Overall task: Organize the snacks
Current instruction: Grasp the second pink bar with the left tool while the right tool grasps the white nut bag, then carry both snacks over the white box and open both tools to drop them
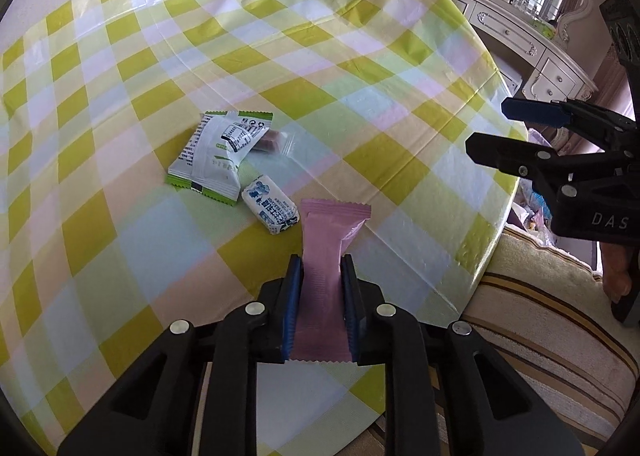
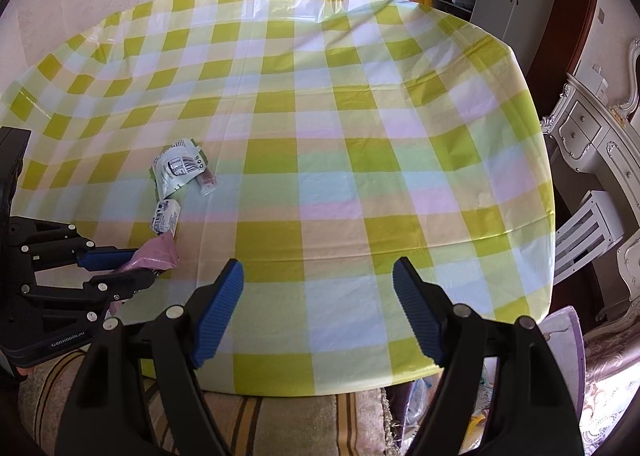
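While the left gripper pinches the pink wrapper between its blue pads, the left wrist view shows that wrapper running lengthwise up the middle of the frame, its crimped top end flaring beyond the fingertips over the checked cloth. At about ten o'clock from the wrapper's top, just beside it, lies a small white-and-blue candy. Farther toward ten o'clock sits a green-edged white packet with a smaller white sachet lying on top of it, and a clear-wrapped brown sweet touching the sachet at its three o'clock side. At three o'clock in the frame the right gripper hangs beyond the table edge, fingers spread with nothing between them.

From the right wrist view, the right gripper stands wide apart over bare cloth near the table's near edge. At nine o'clock the left gripper is clamped on the pink wrapper. Just above it, toward twelve o'clock, lie the candy, then the packet with the sachet, and the sweet at their right.
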A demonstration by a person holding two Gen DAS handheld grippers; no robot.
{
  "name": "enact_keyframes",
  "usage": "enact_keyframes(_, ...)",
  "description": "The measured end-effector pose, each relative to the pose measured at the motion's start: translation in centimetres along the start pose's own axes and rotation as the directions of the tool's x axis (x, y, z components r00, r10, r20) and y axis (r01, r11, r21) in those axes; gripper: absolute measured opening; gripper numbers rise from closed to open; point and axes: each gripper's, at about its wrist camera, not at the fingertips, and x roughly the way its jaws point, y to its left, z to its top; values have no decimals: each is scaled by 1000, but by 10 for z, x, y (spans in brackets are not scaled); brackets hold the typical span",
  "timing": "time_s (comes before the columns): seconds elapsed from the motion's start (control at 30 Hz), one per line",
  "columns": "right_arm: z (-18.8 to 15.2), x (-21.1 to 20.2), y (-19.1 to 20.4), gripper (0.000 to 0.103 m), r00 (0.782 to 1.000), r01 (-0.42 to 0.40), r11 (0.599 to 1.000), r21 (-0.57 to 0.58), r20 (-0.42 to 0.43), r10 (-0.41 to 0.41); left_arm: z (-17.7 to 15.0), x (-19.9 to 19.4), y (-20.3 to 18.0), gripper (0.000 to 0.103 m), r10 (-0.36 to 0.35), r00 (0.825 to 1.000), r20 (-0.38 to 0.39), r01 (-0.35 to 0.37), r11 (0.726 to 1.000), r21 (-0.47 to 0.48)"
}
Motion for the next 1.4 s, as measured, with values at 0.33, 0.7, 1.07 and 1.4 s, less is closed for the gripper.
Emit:
enact_keyframes(0.33, 12, 16, 45, 77, 998, -63, 998, -27, -21, 62, -2, -43, 57, 19, 108, 980, 164, -59, 959, -279)
enact_keyframes(0.7, 31, 50, 102, 71, 988, -142, 987, -74, -62, 138, -10, -52, 81, 19, 145, 969, 198, -58, 919, -389)
enact_keyframes(1.07, 34, 77, 124, 25, 982, -151, 981, -120, -128, 135, -9, -52, 81, 19, 132, 970, 205, -39, 914, -403)
enact_keyframes(1.4, 31, 72, 120, 20, 983, -154, 980, -124, -117, 139, -6, -49, 75, 19, 130, 972, 198, -41, 914, -403)
